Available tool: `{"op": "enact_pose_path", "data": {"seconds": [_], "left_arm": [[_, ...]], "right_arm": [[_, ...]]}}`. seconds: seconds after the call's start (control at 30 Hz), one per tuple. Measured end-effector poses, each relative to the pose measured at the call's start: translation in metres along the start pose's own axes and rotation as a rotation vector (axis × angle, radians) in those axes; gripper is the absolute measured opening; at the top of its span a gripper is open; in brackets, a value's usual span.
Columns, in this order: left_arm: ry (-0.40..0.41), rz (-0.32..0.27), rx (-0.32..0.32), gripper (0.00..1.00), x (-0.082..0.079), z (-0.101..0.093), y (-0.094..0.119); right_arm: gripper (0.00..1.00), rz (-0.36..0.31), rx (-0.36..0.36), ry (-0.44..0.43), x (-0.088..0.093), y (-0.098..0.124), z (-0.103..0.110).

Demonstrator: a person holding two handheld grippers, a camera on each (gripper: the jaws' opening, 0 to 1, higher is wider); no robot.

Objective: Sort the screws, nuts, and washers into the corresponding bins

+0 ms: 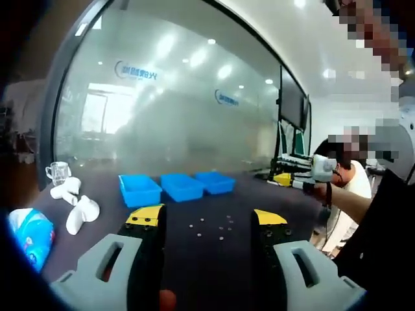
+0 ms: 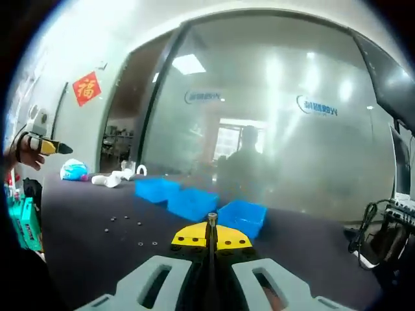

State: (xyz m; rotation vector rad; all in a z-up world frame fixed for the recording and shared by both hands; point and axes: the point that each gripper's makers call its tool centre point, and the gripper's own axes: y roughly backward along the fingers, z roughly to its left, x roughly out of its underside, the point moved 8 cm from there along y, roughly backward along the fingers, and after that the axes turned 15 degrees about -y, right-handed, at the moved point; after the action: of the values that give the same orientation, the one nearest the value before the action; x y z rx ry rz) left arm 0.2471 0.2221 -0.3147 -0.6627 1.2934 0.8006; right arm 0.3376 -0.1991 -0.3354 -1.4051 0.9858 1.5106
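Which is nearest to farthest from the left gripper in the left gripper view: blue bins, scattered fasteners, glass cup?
From the left gripper:
1. Scattered fasteners, on the dark table just ahead, between the jaws.
2. Blue bins, in a row behind the fasteners, mid-table.
3. Glass cup, far left, near the table's back edge by the glass wall.

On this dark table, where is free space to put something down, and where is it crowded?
Free: the bare table between the white pieces and the loose hardware, and the stretch right of the blue bins toward the cables. Crowded: the blue bins' row, and the far corner with the glass cup.
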Motion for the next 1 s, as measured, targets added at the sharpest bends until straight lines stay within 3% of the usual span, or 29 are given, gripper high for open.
{"op": "enact_pose_path", "data": {"seconds": [0.33,0.6,0.73,0.83,1.0], "left_arm": [[0.012,-0.01,-0.011,0.52,0.001,0.0,0.008],[0.011,-0.015,-0.023,0.52,-0.001,0.001,0.012],[0.006,-0.018,-0.033,0.52,-0.003,0.002,0.016],[0.003,-0.019,-0.039,0.52,-0.004,0.002,0.017],[-0.001,-0.017,-0.046,0.52,-0.005,0.0,0.021]], "right_arm": [[0.0,-0.019,0.035,0.028,-0.025,-0.066,-0.024],[0.0,0.001,0.031,-0.084,-0.03,-0.116,-0.038],[0.0,0.019,0.05,-0.07,-0.032,-0.14,-0.044],[0.0,0.041,0.1,-0.006,-0.031,-0.154,-0.05],[0.0,0.073,0.089,-0.016,-0.028,-0.18,-0.052]]}}
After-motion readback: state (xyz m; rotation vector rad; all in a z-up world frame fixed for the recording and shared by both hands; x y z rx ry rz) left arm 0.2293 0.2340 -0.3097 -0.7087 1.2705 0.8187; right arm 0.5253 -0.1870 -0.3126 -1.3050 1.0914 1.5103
